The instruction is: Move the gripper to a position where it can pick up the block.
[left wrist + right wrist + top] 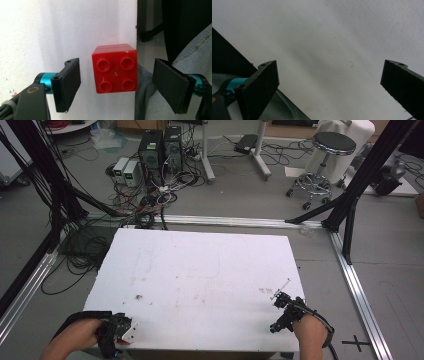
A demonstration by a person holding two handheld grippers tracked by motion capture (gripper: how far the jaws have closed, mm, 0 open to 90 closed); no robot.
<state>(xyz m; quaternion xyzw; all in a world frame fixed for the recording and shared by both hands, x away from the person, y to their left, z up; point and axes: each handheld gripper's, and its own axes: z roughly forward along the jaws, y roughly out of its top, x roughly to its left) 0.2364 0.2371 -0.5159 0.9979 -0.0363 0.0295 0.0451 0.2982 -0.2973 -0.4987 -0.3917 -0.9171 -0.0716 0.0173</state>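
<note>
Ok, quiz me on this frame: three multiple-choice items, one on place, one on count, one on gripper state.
1. Where does the red brick sit on the white table?
A. centre
B. at its edge
C. far corner

2. How many studs show on the brick's top?
A. two
B. four
C. six

3. The left gripper is:
A. open around the brick
B. shut on it
C. away from it

Answers: 1 B, the table edge runs along the brick's side. 2 B, a two-by-two grid shows. 3 A, gaps separate both jaws from the brick.
</note>
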